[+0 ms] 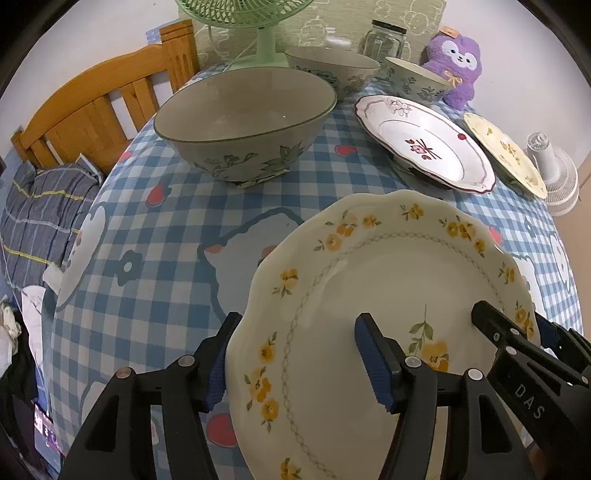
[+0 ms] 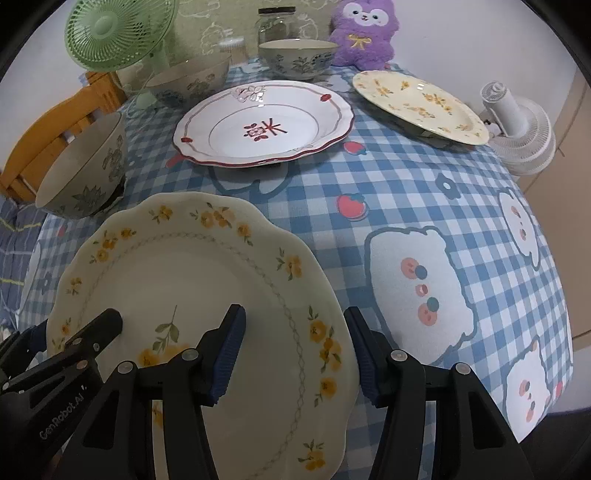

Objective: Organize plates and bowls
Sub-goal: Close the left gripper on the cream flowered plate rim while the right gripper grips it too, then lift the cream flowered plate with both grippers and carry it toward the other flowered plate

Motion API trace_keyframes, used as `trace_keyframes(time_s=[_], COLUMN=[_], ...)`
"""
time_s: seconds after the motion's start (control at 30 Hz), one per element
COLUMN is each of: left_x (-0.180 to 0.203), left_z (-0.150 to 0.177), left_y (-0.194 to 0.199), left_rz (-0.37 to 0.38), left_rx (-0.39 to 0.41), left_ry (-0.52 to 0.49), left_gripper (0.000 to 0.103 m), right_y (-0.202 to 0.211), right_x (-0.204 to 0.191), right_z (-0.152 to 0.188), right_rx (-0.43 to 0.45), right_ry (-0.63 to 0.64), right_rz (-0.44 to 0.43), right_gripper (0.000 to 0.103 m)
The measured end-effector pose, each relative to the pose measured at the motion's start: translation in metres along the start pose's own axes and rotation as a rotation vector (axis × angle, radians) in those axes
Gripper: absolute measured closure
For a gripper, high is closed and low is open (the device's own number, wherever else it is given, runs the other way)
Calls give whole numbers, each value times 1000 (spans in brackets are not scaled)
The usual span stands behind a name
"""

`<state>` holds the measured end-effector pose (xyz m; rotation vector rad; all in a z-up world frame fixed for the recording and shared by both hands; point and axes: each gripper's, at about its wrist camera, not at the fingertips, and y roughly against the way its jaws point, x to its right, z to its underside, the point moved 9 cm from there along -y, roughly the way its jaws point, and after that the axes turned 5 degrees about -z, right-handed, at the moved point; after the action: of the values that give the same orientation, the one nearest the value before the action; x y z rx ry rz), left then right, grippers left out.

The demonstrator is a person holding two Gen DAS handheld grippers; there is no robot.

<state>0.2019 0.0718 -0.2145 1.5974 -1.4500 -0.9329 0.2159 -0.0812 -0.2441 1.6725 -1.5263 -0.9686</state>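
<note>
Checked tablecloth [image 2: 406, 177] carries bowls at twelve o'clock; left gripper [image 1: 295, 362] and right gripper [image 2: 295, 350] each straddle the near plate's [image 1: 369, 266] rim, jaws apart.

Left gripper [image 1: 295, 362] angled steeply downward, jaws spread apart, right gripper [image 2: 295, 354] likewise, close alongside

Near plate [image 2: 207, 295]: was cream, with yellow flowers and a grey chain ring.
Middle plate [image 2: 264, 122]: was white, red-edged, with a red flower motif.
Far plate [image 2: 421, 101]: was pale yellow, with scattered yellow sprigs.
Bowls [image 1: 240, 122]: were off-white with grey-green leaves, dark-rimmed.
Tablecloth [image 2: 406, 177]: was blue-and-white check, with strawberries and white bears.
Plush toy [image 2: 364, 29]: was purple.
Fan [image 2: 118, 29]: was mint green.
Gripper pads [image 2: 227, 354]: were blue on black.
</note>
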Motion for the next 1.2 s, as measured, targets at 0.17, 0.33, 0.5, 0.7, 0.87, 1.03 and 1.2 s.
trace_keyframes(time_s=[0.17,0.33,0.5,0.7,0.87,1.03,1.2], left_x=[-1,1,21,47,73,102,134], left_z=[0,4,0,-5,-11,-16,-19], left_y=[0,4,12,18,24,24,23], left_rz=[-13,-6,-10,-13,-15,-5,16], left_rx=[-6,-20,4,13,28,31,32], left_ry=[38,63,53,65,67,60,45], left_gripper=[41,48,49,49,49,49,49], right_y=[0,4,8,17,23,30,35], right_x=[-1,8,26,50,75,108,142], right_z=[-2,-5,-11,-23,-32,-37,-39], right_rx=[-13,-16,-24,-3,5,13,12], right_ry=[38,71,85,103,108,101,84], right_rz=[-3,5,-3,-11,-8,4,27], right_gripper=[47,48,48,48,48,48,48])
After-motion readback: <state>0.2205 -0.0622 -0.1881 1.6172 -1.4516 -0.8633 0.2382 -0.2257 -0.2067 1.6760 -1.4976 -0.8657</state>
